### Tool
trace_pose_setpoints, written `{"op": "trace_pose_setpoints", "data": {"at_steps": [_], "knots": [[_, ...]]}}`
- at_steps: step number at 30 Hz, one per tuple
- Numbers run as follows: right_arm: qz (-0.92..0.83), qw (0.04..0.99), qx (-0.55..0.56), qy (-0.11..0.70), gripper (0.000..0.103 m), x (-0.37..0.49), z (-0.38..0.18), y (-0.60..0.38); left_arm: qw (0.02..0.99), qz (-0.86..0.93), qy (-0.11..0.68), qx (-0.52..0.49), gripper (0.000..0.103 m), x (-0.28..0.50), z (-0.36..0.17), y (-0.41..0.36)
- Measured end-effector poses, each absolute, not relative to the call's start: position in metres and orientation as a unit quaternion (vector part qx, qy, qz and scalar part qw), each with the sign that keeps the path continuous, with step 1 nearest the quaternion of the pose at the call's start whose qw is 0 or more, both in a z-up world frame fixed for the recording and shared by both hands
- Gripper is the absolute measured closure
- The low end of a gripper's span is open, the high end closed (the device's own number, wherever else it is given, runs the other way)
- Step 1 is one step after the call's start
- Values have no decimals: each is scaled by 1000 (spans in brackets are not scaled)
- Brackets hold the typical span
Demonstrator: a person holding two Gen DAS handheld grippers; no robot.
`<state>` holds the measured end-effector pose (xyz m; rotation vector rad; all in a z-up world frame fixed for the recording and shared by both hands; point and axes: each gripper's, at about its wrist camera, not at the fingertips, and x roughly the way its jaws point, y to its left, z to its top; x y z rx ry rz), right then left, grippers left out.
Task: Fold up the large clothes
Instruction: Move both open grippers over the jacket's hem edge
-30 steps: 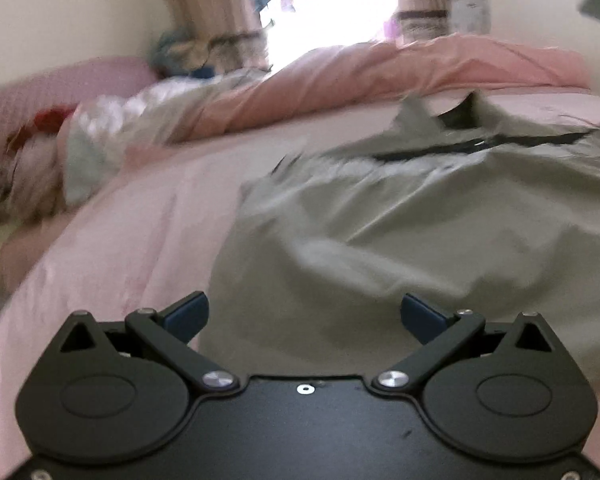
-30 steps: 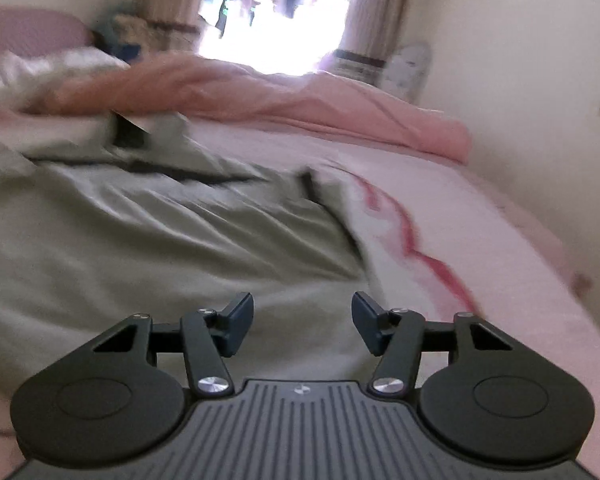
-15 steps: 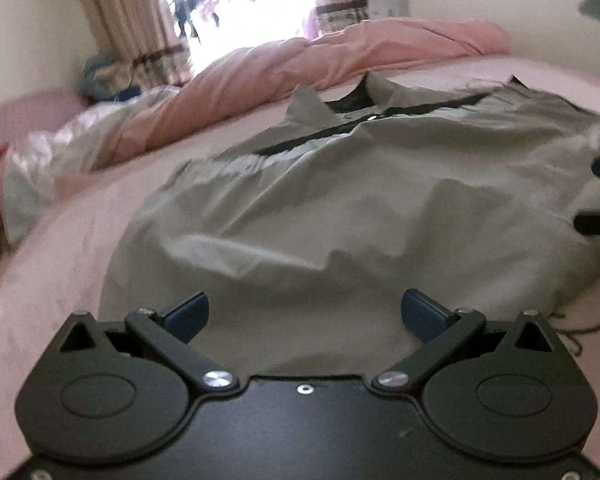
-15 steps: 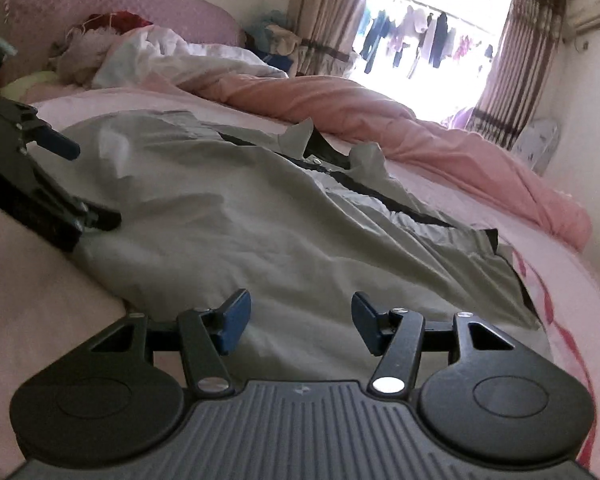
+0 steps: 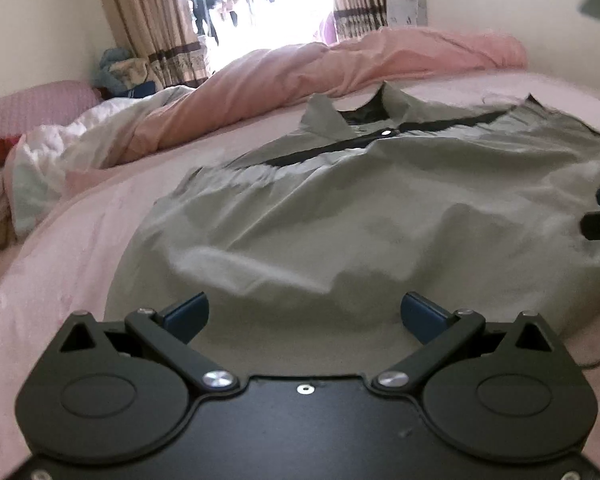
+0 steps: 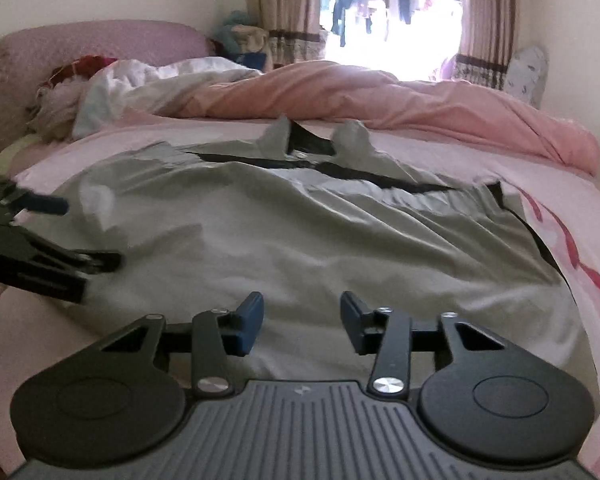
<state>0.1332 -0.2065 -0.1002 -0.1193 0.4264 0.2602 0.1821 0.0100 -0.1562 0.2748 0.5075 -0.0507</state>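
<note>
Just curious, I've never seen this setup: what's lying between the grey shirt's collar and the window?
In the right wrist view, a strip of bare pink sheet lies past the collar of the grey shirt, then a bunched pink duvet below the window.

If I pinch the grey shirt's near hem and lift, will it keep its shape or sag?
The grey shirt will probably sag: it already lies in soft wrinkles on the pink sheet. It looks thin, so likely light. The collar stands up, seemingly stiffer, and may hold shape. With the left gripper and right gripper open, gripping two points should limit drooping.
</note>
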Motion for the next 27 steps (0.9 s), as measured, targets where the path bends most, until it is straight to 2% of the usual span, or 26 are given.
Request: {"op": "trace_pose_setpoints", "data": {"at_steps": [1,3,4,11,18,22,23,27], "knots": [[135,965,-62,216,70,135,-100,-201,958,-31,246,145,0,182,-154,2],[141,960,-65,233,82,140,-103,-190,956,-48,248,146,0,183,-150,-11],[136,958,-69,242,82,143,-105,-185,955,-57,256,142,0,185,-150,-16],[114,957,-90,251,82,146,-118,-174,944,-51,290,145,0,196,-160,-28],[163,959,-45,229,82,132,-99,-185,960,-75,245,108,0,181,-144,-20],[162,955,-57,240,82,134,-107,-176,950,-96,270,123,0,182,-154,-30],[159,954,-65,245,81,136,-109,-174,949,-92,273,132,0,182,-158,-33],[147,956,-60,247,67,140,-112,-177,949,-101,277,115,0,183,-163,-28]]}}
